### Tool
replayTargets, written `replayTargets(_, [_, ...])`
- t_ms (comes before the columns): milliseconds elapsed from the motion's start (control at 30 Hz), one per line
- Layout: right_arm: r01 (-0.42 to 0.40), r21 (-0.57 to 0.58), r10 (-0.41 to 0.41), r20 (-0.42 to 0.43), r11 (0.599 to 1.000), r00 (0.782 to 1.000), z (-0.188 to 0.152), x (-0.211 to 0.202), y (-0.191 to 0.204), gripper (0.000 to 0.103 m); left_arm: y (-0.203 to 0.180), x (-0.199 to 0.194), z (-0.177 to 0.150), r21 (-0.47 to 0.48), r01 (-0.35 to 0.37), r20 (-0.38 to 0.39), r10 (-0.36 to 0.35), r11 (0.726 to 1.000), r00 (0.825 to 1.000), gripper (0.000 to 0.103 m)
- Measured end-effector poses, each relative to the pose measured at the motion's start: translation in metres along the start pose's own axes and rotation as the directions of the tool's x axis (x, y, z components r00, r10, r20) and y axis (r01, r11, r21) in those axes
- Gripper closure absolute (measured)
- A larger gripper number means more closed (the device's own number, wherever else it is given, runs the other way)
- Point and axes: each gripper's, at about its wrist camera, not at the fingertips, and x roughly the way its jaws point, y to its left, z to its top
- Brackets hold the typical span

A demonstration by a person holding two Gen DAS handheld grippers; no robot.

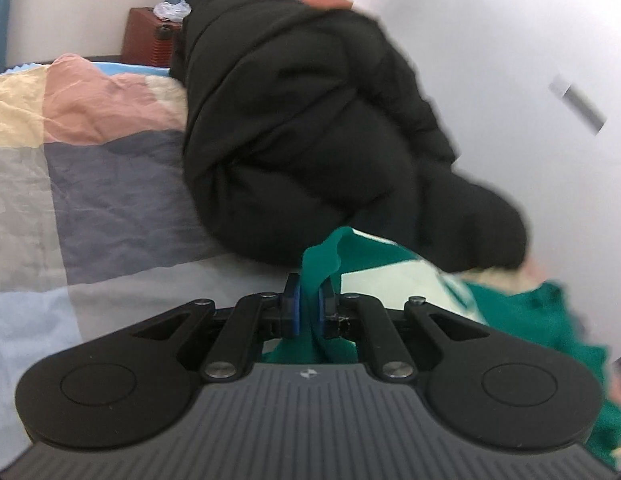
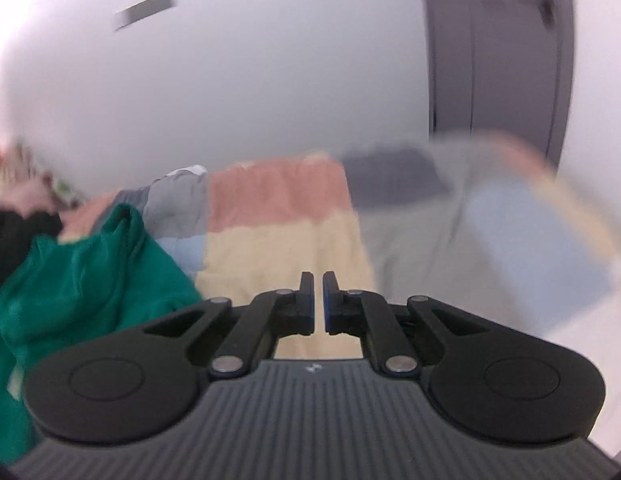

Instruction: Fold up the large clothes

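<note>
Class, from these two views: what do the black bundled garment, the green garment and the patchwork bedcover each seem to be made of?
Black bundled garment: probably padded synthetic, matte; it bulges in thick soft rolls.
Green garment: thin, light cloth with a slight sheen, drapes loosely; the exact fibre is unclear.
Patchwork bedcover: likely washed cotton or gauze, matte, finely crinkled all over.

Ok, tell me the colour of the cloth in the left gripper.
Green cloth, clearest in the left wrist view.
</note>
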Motion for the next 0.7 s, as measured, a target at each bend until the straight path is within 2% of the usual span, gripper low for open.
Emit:
replayTargets(100, [-0.011, 0.054, 0.015, -0.062, 0.998, 0.998, -0.035, 0.020, -0.002, 0.096, 0.002, 0.024, -0.004, 0.047, -0.052, -0.037, 0.054, 0.998, 0.998, 0.092])
replayTargets(233, [-0.066, 0.036, 0.071, -0.159, 0.997, 0.985, -0.081, 0.034, 0.016, 0.094, 0.008, 0.037, -0.010, 0.079, -0.059, -0.051, 0.063, 0.995, 0.997, 0.089])
replayTargets(267, [-0.079, 0.027, 0.083, -0.173, 0.996, 0.981, -0.085, 0.033, 0.021, 0.094, 0.006, 0.037, -0.010, 0.101, -0.061, -0.044, 0.066, 0.993, 0.997, 0.085])
replayTargets(300, [-0.090, 0.015, 0.092, -0.182, 0.996, 0.979, -0.086, 0.031, 0.026, 0.094, 0.002, 0.036, -0.010, 0.119, -0.064, -0.040, 0.069, 0.991, 0.997, 0.076])
replayTargets(333, [-0.099, 0.008, 0.099, -0.184, 0.995, 0.978, -0.086, 0.028, 0.030, 0.093, -0.001, 0.033, -0.010, 0.127, -0.054, -0.039, 0.060, 0.990, 0.997, 0.059])
replayTargets(400, [-0.119, 0.004, 0.118, -0.175, 0.993, 0.977, -0.087, 0.015, 0.037, 0.090, -0.008, 0.018, -0.007, 0.119, -0.028, -0.024, 0.031, 0.992, 0.999, 0.041])
replayTargets(433, [-0.126, 0.009, 0.126, -0.171, 0.992, 0.977, -0.088, 0.008, 0.039, 0.075, -0.009, 0.008, -0.005, 0.110, -0.014, 0.007, 0.014, 0.994, 1.000, 0.039])
replayTargets(467, [-0.136, 0.013, 0.136, -0.168, 0.991, 0.976, -0.091, 0.005, 0.043, 0.051, -0.013, -0.003, -0.005, 0.111, 0.004, 0.031, -0.007, 0.994, 0.999, 0.039])
replayTargets(533, [-0.160, -0.009, 0.157, -0.149, 0.987, 0.976, -0.093, -0.003, 0.047, 0.032, -0.019, -0.026, -0.003, 0.112, 0.042, 0.066, -0.049, 0.993, 0.997, 0.037])
replayTargets(700, [-0.073, -0.122, 0.056, -0.138, 0.990, 0.989, -0.100, -0.001, 0.049, 0.031, -0.042, -0.070, -0.020, 0.159, 0.186, 0.050, -0.196, 0.970, 0.979, 0.037])
